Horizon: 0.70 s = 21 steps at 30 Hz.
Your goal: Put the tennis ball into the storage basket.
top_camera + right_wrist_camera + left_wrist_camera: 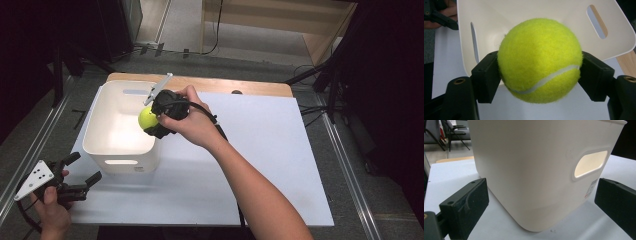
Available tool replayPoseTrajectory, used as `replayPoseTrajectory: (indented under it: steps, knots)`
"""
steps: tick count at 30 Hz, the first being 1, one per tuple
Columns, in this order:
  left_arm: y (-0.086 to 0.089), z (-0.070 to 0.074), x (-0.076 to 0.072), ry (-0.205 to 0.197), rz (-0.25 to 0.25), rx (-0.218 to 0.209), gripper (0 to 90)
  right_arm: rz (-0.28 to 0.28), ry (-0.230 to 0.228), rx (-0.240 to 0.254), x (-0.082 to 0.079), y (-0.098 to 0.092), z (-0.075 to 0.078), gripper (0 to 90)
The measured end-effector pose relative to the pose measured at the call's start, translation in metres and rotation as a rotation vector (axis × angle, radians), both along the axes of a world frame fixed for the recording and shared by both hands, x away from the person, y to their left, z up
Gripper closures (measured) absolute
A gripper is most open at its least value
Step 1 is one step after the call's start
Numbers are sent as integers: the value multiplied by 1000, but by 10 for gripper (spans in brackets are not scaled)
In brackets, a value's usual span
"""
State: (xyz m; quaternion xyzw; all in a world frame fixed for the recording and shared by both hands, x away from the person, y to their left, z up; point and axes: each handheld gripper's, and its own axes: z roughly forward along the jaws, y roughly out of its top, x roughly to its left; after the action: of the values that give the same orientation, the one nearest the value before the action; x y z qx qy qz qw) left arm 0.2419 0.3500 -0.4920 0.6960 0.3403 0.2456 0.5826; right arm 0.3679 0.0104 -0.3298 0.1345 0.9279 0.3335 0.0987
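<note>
A yellow-green tennis ball (147, 118) (539, 60) is clamped between the jaws of my right gripper (154, 120) (539, 75), which is shut on it. The ball hangs over the right rim of a white plastic bin (119, 149) (524, 15), above its inside. My left gripper (86, 170) (541, 202) rests near the table's front left corner, open, its jaws pointing at the bin's near corner (531, 182) without touching it. Nothing lies between its fingers (466, 205).
The bin has handle cut-outs (590, 163) in its walls and stands on a white sheet (260, 155) covering the wooden table (240, 86). Dark floor, metal rails (345, 165) and cables surround the table.
</note>
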Motion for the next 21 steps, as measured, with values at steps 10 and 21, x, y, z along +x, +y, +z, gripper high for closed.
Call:
replayPoseTrajectory:
  steps: [10,21]
  knots:
    - [0,0,0,0,-1,1,0,12,12,-5,-1,9,-2,245]
    - [0,0,0,1,-1,0,0,26,12,-14,-1,18,-8,245]
